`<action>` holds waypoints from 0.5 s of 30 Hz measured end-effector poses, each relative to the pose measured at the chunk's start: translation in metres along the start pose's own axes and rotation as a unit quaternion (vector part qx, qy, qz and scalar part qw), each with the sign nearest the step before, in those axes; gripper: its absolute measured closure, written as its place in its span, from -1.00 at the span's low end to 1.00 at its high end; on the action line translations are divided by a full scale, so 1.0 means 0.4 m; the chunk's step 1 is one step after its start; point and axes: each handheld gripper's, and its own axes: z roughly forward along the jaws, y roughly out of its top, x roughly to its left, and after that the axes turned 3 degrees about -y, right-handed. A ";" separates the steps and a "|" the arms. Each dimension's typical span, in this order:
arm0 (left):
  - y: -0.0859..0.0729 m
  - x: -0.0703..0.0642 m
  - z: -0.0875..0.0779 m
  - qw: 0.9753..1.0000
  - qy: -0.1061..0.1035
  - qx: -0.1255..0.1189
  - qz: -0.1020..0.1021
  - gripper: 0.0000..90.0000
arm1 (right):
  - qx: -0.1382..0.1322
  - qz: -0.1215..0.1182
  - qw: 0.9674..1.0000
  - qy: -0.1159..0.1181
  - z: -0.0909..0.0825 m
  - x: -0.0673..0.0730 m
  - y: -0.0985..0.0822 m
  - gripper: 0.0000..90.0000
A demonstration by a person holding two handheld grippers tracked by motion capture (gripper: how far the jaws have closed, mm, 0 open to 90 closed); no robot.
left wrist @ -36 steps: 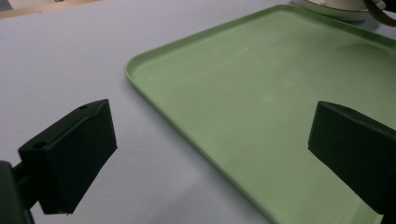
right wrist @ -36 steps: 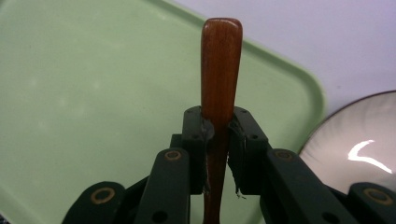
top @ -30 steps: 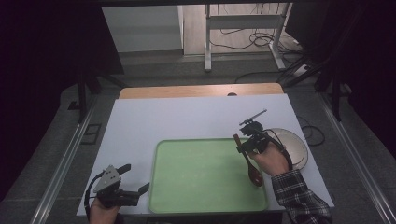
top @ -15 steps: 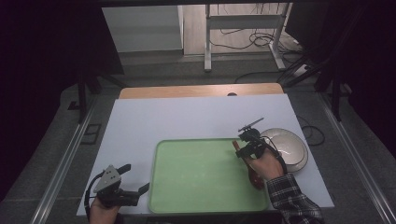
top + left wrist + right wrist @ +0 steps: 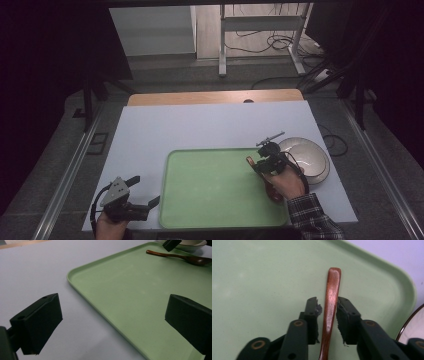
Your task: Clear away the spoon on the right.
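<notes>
1. Jaws of the right gripper (image 5: 329, 320) stand narrowly parted on either side of a brown wooden spoon (image 5: 331, 315); small gaps show between the pads and the handle, so no firm clamp is visible.
2. Spoon position: flat on the green tray (image 5: 215, 192), along the tray's right edge, handle end toward the tray's far right corner.
3. Jaws of the left gripper (image 5: 112, 325) stand wide apart with nothing between them. One jaw is above the white surface (image 5: 200, 125), the other above the tray's near left part.
4. Left gripper location: near left corner of the surface, just beside the tray's left edge.
5. Tray location: near edge of the surface, right of centre.
6. White bowl (image 5: 307, 157): on the surface, just beside the tray's far right corner.
</notes>
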 end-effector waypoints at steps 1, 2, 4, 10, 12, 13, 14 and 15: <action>0.000 0.000 0.000 1.000 0.000 0.000 0.000 -0.98 | -0.007 -0.010 1.000 -0.004 -0.002 0.004 -0.002 0.71; 0.000 0.000 0.000 1.000 0.000 0.000 0.000 -0.98 | -0.013 -0.017 1.000 -0.008 -0.004 0.009 -0.004 0.77; 0.000 0.000 0.000 1.000 0.000 0.000 0.000 -0.98 | -0.020 -0.025 0.999 -0.010 -0.004 0.015 -0.008 0.91; 0.000 0.000 -0.001 1.000 0.000 0.000 0.001 -0.98 | -0.022 -0.033 0.999 0.000 0.012 0.031 -0.015 1.00; 0.000 -0.001 0.000 1.000 0.000 -0.001 0.000 -0.98 | -0.020 -0.034 0.999 -0.003 0.020 0.035 -0.018 1.00; 0.000 -0.001 -0.001 1.000 0.000 -0.001 0.000 -0.98 | -0.019 -0.034 0.999 -0.003 0.022 0.037 -0.020 1.00; 0.000 -0.001 -0.001 1.000 0.000 -0.001 0.000 -0.98 | -0.017 -0.036 0.999 -0.005 0.025 0.038 -0.021 1.00; 0.000 -0.001 0.000 1.000 0.000 -0.001 0.001 -0.98 | -0.015 -0.038 0.999 -0.008 0.026 0.039 -0.023 1.00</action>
